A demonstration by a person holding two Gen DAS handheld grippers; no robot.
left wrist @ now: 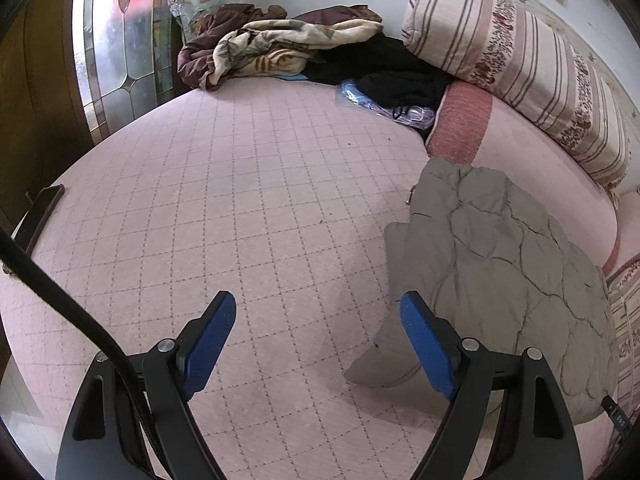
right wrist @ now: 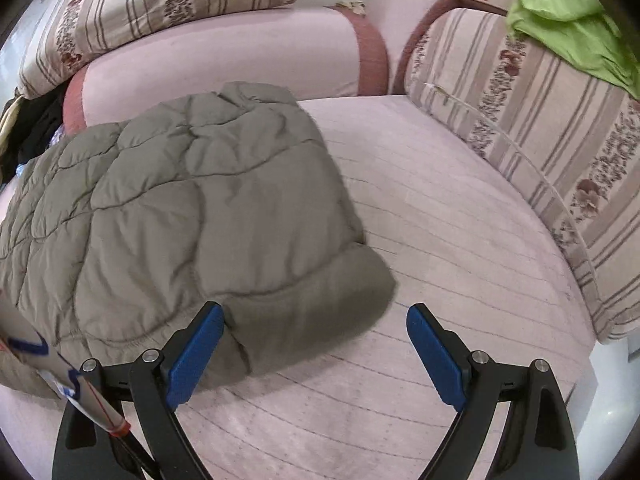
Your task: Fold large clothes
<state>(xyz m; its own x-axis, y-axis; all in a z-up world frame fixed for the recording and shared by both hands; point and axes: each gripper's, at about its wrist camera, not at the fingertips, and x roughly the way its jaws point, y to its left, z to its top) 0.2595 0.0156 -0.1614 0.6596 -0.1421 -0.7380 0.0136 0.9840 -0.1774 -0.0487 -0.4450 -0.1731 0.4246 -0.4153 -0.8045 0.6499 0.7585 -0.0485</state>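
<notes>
Grey-green and quilted, the jacket (right wrist: 176, 208) lies folded into a thick bundle on the pink checked bed (left wrist: 240, 200), close to the pink bolster (right wrist: 224, 56) along the far edge. Striped flowered cushions (left wrist: 520, 60) rest on and beside that bolster, and a green cloth (right wrist: 568, 16) is draped over one of them. Farther off, a heap of brown and cream blankets (left wrist: 272, 48) and some black clothes (left wrist: 400, 72) crowd the corner by the glass door (left wrist: 120, 40). A phone (left wrist: 40, 208) lies at the bed's left edge.

The jacket sits to the right of the left gripper (left wrist: 318, 344), with a cuff reaching toward its right finger. The right gripper (right wrist: 314, 354) hovers over the jacket's near corner, which lies partly between its fingers, beside the left one.

Both grippers are spread wide and pinch nothing.
</notes>
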